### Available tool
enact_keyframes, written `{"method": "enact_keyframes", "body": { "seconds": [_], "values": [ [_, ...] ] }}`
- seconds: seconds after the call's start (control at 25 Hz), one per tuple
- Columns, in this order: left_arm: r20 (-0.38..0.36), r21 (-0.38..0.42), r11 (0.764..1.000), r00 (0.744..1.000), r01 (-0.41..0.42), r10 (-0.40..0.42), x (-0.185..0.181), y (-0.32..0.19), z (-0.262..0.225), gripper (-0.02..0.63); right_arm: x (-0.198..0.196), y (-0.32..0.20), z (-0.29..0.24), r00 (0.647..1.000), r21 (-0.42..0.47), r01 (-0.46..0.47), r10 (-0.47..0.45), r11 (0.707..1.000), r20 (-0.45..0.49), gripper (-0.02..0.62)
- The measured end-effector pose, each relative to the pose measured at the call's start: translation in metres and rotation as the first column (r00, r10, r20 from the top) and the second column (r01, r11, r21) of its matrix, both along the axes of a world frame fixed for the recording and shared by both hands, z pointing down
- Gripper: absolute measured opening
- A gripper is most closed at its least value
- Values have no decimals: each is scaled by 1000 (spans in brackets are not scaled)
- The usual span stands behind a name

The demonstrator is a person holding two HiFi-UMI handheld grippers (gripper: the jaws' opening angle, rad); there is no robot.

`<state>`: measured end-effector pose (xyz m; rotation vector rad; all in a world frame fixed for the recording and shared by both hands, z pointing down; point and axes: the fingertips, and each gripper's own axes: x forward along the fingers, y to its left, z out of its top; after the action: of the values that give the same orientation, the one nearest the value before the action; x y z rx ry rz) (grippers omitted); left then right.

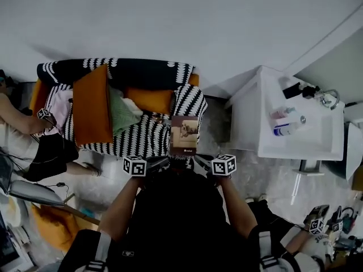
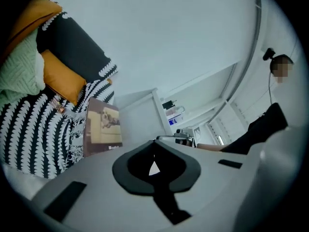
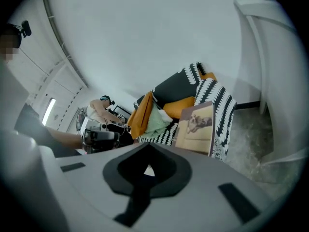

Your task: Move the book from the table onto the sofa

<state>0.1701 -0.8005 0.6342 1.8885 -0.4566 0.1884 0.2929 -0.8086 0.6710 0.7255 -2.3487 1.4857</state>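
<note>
The book (image 1: pixel 184 135), brown with a dog picture on its cover, rests on the striped black-and-white sofa (image 1: pixel 142 143) at its right end, by the armrest. It also shows in the left gripper view as the book (image 2: pixel 102 126) and in the right gripper view as the book (image 3: pixel 197 128). My left gripper (image 1: pixel 159 164) and right gripper (image 1: pixel 201 163) are held side by side just short of the sofa's front edge, apart from the book. Seen along its jaws, the left gripper (image 2: pixel 155 144) is shut with nothing in it, and so is the right gripper (image 3: pixel 147 148).
An orange cushion (image 1: pixel 91 103) and a green blanket (image 1: pixel 120 115) lie on the sofa's left half. A white table (image 1: pixel 295 146) with bottles (image 1: pixel 286 129) stands to the right. A seated person (image 1: pixel 22 129) is at the left. Speckled floor (image 1: pixel 218 132) runs between sofa and table.
</note>
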Motion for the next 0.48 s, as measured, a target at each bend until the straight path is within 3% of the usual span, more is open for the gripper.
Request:
{"method": "enact_keyframes", "body": {
  "seconds": [0.2, 0.48],
  "values": [
    [-49, 96, 994, 998, 52, -47, 4, -18, -25, 11, -1, -1, -17, 997, 62, 73, -72, 995, -11, 8],
    [-80, 134, 986, 992, 103, -93, 6, -17, -38, 11, 0, -5, -27, 991, 104, 132, -130, 986, -28, 6]
  ]
}}
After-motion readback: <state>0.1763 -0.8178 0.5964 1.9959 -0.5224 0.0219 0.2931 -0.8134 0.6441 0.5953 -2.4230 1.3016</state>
